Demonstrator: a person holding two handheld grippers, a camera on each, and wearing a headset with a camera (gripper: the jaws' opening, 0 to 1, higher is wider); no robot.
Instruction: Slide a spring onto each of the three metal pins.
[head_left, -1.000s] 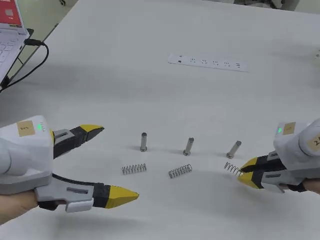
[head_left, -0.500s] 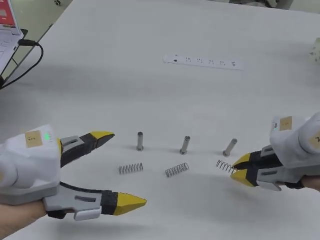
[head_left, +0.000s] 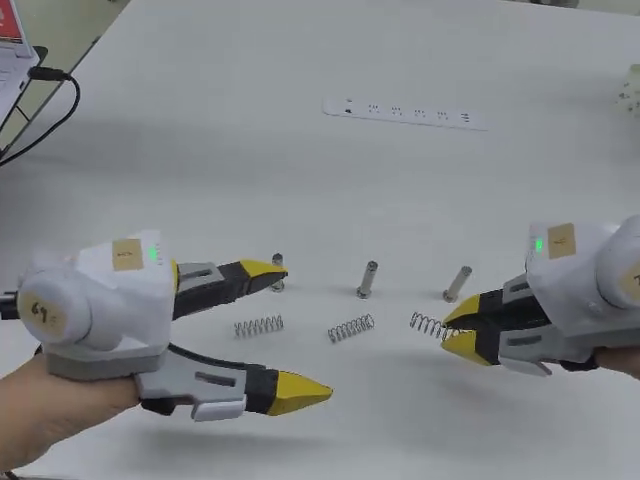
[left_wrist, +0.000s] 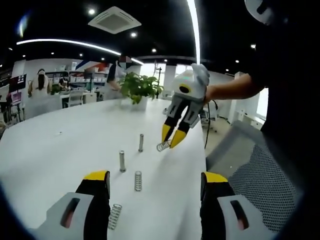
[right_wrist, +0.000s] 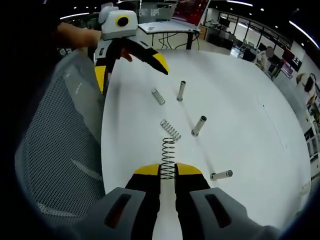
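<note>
Gripping one end of a spring, the right tongs are closed on it near the right pin on the white tabletop. The left tongs are wide open and hold nothing. A second spring and a third spring lie loose in front of the left pin and the middle pin.

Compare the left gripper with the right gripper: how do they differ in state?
The left gripper has its jaws spread wide; the right gripper has them closed. The left gripper holds nothing; the right gripper pinches one end of a spring, which sticks out past its tips. Both have yellow tips and white bodies.
</note>
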